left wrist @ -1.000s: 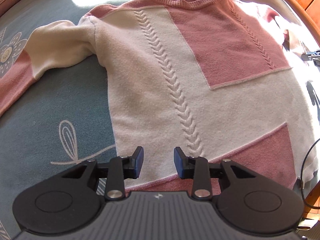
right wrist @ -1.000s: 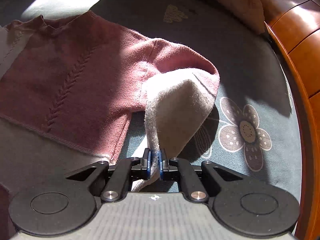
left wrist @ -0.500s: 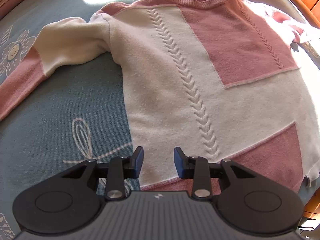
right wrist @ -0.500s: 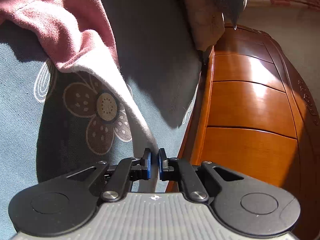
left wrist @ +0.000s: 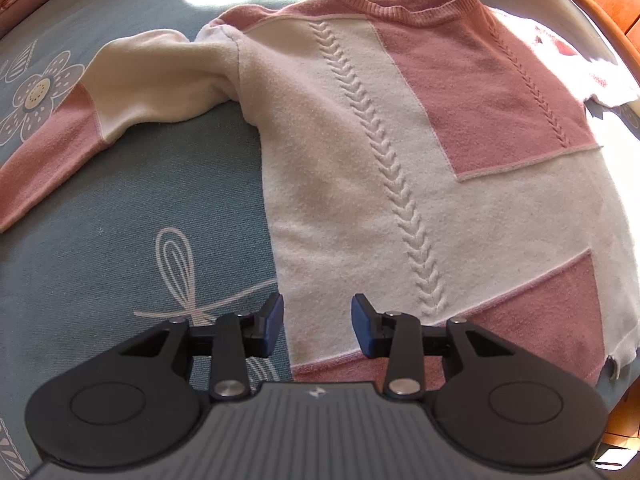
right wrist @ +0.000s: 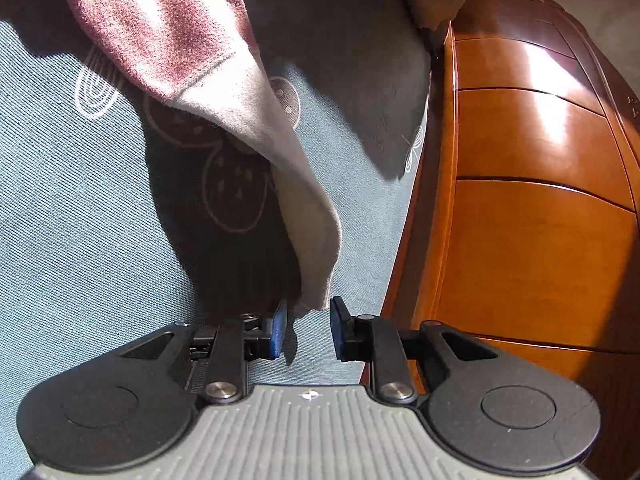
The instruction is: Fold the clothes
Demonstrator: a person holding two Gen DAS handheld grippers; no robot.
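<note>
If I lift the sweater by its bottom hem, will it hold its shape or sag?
Probably sag: the sweater is soft knit, and its sleeve already drapes limply beside the opening right gripper, no longer pinched. Likely light, with a fuzzy, grippy surface. The left gripper is also opening, nothing between its pads.

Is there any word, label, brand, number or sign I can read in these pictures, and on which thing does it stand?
No readable words or numbers anywhere.
Small white emblem, no letters, on the left gripper body.
Small white emblem, no letters, on the right gripper body.
Faint marks on the wooden bed frame at the right edge: too small to read.
The sweater and the bedspread carry only patterns, no text.
</note>
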